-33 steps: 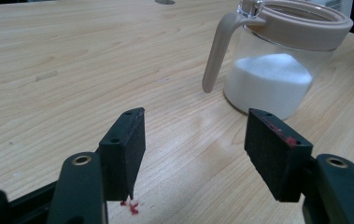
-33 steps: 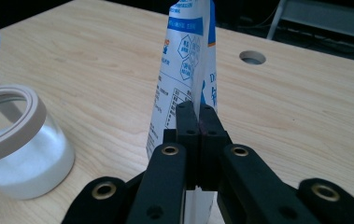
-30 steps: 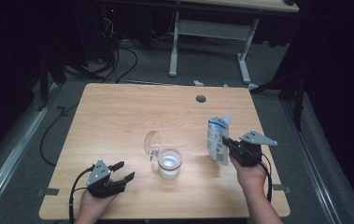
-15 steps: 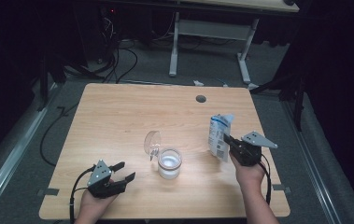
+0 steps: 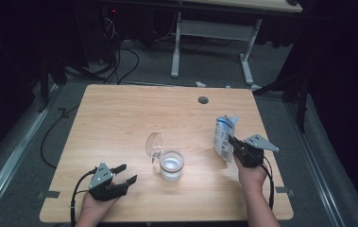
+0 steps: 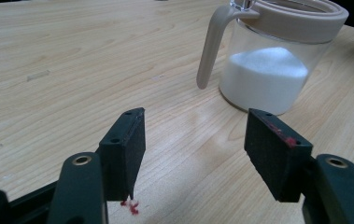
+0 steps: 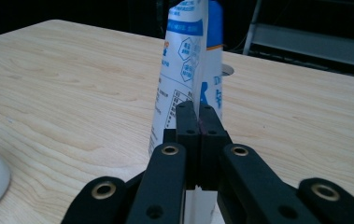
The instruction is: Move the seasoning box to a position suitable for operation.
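A: Right gripper view: right gripper (image 7: 197, 122) pinching edge of pouch (image 7: 184, 70), upright at table (image 5: 120, 118) right side. Thin, floppy film, probably slippery.

B: Best gripped low on the seam. Left gripper (image 6: 193, 149) spread, empty, near sugar jar (image 6: 272, 60).

Your left gripper (image 5: 121, 174) and right gripper (image 5: 233, 144): black jaws with brass-ringed screw holes, grey three-cornered top plates, black trailing cables; red smears marked the left pads (image 6: 277, 148).

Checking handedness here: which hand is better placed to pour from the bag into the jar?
Probably right. The right gripper is shut on the bag, upright beside the open jar. The left gripper rests open, holding nothing.
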`<state>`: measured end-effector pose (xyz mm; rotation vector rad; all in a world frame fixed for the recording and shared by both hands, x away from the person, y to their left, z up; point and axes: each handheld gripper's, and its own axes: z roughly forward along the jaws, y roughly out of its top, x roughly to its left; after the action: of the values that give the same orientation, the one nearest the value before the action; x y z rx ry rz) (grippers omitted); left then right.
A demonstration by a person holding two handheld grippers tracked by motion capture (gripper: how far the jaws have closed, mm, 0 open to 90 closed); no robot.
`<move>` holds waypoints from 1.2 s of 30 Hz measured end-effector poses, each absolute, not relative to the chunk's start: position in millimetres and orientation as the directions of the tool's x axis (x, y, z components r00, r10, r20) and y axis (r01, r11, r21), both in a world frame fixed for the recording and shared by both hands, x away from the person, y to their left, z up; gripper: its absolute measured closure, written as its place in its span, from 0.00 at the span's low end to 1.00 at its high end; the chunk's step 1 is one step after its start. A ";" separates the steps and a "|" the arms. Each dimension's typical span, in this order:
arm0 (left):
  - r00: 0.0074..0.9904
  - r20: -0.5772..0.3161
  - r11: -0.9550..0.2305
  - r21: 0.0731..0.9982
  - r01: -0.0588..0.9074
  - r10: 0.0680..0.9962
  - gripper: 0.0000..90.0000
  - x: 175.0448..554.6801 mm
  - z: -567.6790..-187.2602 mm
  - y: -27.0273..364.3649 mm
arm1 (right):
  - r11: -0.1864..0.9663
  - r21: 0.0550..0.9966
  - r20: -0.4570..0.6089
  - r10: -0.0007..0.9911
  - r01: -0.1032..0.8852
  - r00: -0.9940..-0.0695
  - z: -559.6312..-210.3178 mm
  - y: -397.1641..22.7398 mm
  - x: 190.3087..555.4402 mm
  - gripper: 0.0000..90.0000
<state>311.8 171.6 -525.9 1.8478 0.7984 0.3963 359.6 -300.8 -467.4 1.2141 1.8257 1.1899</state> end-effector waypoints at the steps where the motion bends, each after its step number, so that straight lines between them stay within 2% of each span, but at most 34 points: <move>1: 0.723 -0.092 -0.238 0.910 0.340 0.684 0.43 311.6 -525.3 172.0 | 0.166 0.923 -0.028 0.928 0.346 -0.372 -469.1 -301.9 358.2 1.00; 15: 0.727 -0.084 -0.243 0.911 0.333 0.681 0.43 310.5 -523.4 171.0 | 0.175 0.913 -0.028 0.929 0.369 -0.369 -478.7 -308.9 346.4 0.97; 21: 0.727 -0.082 -0.244 0.911 0.332 0.681 0.43 310.3 -523.2 170.7 | 0.170 0.908 -0.019 0.930 0.384 -0.367 -481.8 -307.2 346.8 0.93; 36: 0.729 -0.082 -0.253 0.907 0.338 0.679 0.43 311.3 -525.0 169.0 | 0.173 0.884 -0.012 0.937 0.435 -0.348 -482.4 -308.4 340.4 0.72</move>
<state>311.3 169.0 -525.0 1.8596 0.7889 0.3979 340.4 -308.4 -482.4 1.2926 1.8730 1.1165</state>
